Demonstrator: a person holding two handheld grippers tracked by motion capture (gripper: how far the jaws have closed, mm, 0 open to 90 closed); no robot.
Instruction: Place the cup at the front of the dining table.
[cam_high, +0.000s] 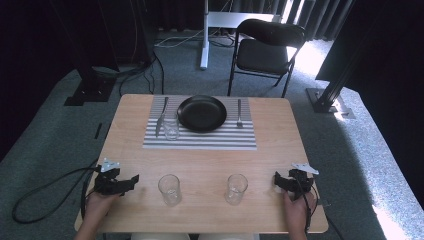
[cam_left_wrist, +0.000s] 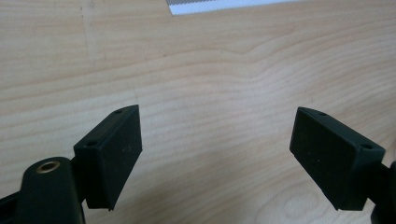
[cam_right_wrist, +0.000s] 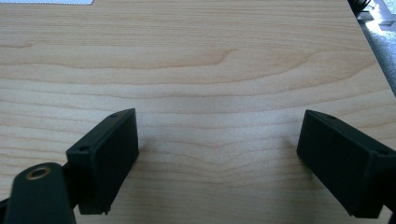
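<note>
The left hand-held gripper (cam_high: 131, 179) rests on the desk (cam_high: 270, 160) near its front left corner, held by a hand (cam_high: 97, 207), jaws spread wide with only bare wood between them. Just to its right, apart from it, stands an empty glass (cam_high: 170, 189). Farther right along the front edge stands a second glass (cam_high: 236, 188). The right hand-held gripper (cam_high: 278, 181) lies beyond that glass, near the front right corner, held by the other hand (cam_high: 296, 212), jaws also spread and gripping nothing.

Behind the two glasses, toward the far edge of the desk, lies a striped placemat (cam_high: 200, 140). On it, from left to right: a knife (cam_high: 161, 117), a third glass (cam_high: 171, 129) just beside the knife, a black plate (cam_high: 202, 113), and a fork (cam_high: 239, 114). Past the desk stands a black folding chair (cam_high: 265, 47).
</note>
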